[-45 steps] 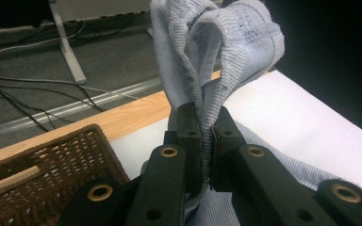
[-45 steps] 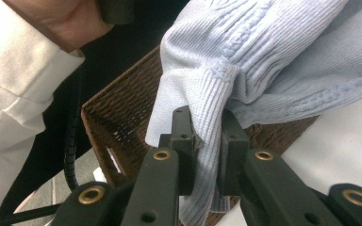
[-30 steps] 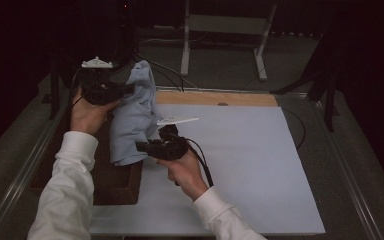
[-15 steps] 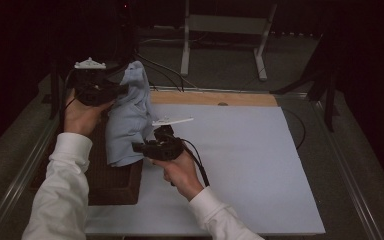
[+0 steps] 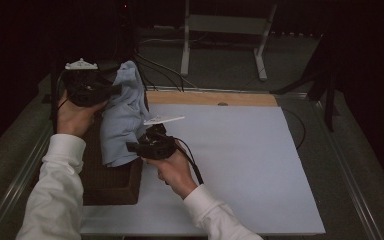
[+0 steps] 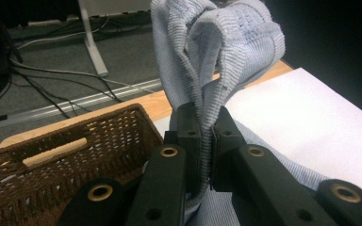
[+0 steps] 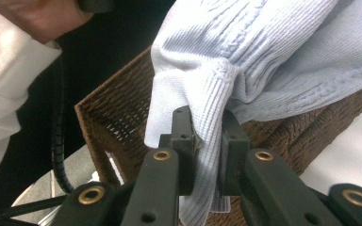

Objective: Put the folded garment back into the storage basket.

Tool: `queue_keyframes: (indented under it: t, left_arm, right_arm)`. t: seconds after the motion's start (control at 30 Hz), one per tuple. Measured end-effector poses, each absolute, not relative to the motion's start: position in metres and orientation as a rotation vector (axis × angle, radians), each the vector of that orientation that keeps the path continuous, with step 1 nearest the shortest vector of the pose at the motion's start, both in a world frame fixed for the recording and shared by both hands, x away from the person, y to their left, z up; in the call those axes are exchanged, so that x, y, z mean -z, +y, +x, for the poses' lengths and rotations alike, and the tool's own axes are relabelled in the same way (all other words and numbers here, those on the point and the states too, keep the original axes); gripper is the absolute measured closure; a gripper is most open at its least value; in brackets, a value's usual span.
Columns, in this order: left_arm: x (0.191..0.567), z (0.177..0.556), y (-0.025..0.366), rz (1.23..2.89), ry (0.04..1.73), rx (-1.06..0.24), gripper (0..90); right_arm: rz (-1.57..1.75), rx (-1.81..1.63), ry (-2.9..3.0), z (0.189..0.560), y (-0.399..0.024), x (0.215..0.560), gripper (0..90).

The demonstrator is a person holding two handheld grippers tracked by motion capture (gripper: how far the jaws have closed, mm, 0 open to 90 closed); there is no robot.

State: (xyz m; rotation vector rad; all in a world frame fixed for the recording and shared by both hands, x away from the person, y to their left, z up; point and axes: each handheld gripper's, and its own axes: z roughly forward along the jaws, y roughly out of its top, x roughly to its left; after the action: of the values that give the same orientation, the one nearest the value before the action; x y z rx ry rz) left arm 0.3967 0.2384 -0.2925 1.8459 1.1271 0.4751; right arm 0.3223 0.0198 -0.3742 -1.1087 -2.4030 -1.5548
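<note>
- Pale blue knit sweater (image 5: 122, 117): soft, light, floppy; it hangs over the left side of the table above the brown wicker basket (image 5: 111, 182).
- I grip ribbed edges, since bulk would slip.
- Left gripper (image 6: 206, 129) pinches the far hem.
- Right gripper (image 7: 206, 134) pinches the near edge.
- White sheet (image 5: 240, 165) lies right.
</note>
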Motion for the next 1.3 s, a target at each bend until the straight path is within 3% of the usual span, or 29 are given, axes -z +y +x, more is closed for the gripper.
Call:
queue_keyframes:
  t: [1.3]
  left_arm:
    - [0.294, 0.391, 0.268, 1.809, 1.168, -0.508, 86.3]
  right_arm:
    - [-1.090, 1.537, -2.386, 0.327, 0.050, 0.374, 80.5]
